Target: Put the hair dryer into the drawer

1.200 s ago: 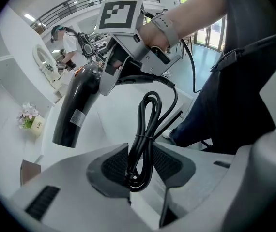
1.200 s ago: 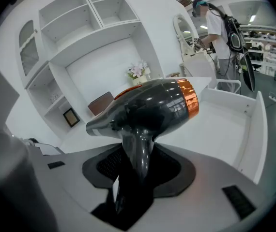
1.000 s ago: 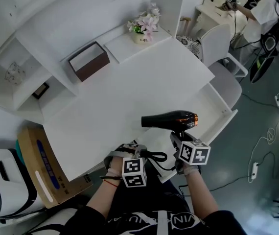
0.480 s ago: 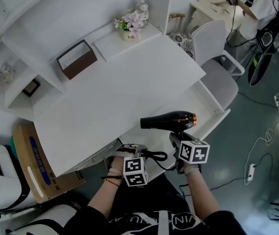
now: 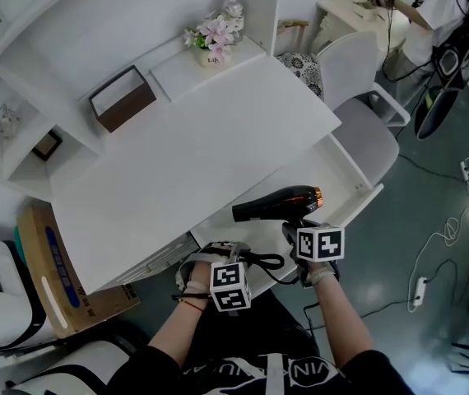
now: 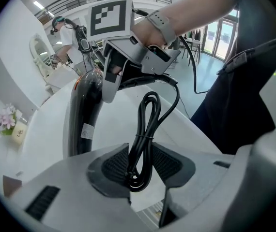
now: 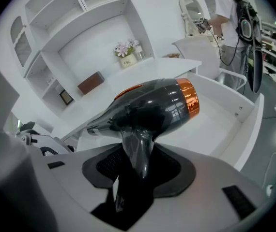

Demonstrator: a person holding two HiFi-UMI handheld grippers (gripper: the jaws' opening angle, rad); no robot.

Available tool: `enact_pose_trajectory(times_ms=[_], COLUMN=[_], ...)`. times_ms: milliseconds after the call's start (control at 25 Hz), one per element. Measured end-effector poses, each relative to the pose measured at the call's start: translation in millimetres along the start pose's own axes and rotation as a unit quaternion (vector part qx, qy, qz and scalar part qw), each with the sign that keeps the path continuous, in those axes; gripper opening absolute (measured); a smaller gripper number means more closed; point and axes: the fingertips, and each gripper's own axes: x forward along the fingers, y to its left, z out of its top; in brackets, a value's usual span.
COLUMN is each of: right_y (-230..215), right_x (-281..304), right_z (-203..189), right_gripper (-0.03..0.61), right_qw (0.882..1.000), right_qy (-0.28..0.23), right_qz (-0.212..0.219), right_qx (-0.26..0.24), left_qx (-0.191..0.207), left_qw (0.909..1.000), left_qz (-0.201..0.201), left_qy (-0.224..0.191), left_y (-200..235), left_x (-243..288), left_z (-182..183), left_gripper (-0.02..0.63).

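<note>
The black hair dryer (image 5: 277,203) (image 7: 150,108) with an orange ring at its rear hangs level over the open white drawer (image 5: 358,189) (image 7: 235,115). My right gripper (image 5: 300,237) (image 7: 137,170) is shut on the dryer's handle. Its bundled black cord (image 5: 261,262) (image 6: 143,144) runs left, and my left gripper (image 5: 218,257) (image 6: 139,170) is shut on the coil. In the left gripper view the dryer (image 6: 87,115) and the right gripper (image 6: 128,64) show ahead, above the drawer's floor.
The white desk (image 5: 185,155) lies behind the drawer, with a brown box (image 5: 121,99) and a flower pot (image 5: 211,41) on its back ledge. A white chair (image 5: 366,122) stands right of the drawer. A cardboard box (image 5: 58,266) sits at lower left. A person (image 5: 440,6) works far right.
Both grippers have moved toward the open drawer and down, carrying the dryer and cord lower over it. The grips are unchanged.
</note>
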Motion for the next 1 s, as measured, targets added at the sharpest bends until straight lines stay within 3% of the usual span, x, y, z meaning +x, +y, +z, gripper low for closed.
enact_pose_trajectory(times_ms=[360,1000], right_y=[3.2,1.1], right_x=[32.4,87.6], right_z=[6.7,9.3], right_gripper=[0.17,0.17], right_qw=[0.996,0.991], right_qy=[0.081,0.118], right_qz=[0.024,0.023], right_qx=[-0.029,-0.061], left_qx=[-0.034,-0.085], left_qw=[0.9994,0.9962], left_qz=[-0.004,-0.016], left_qy=[-0.007,0.017], left_y=[10.1,24.9], left_x=[9.0,39.0], left_z=[0.4,-26.2], left_gripper=[0.149,0.147])
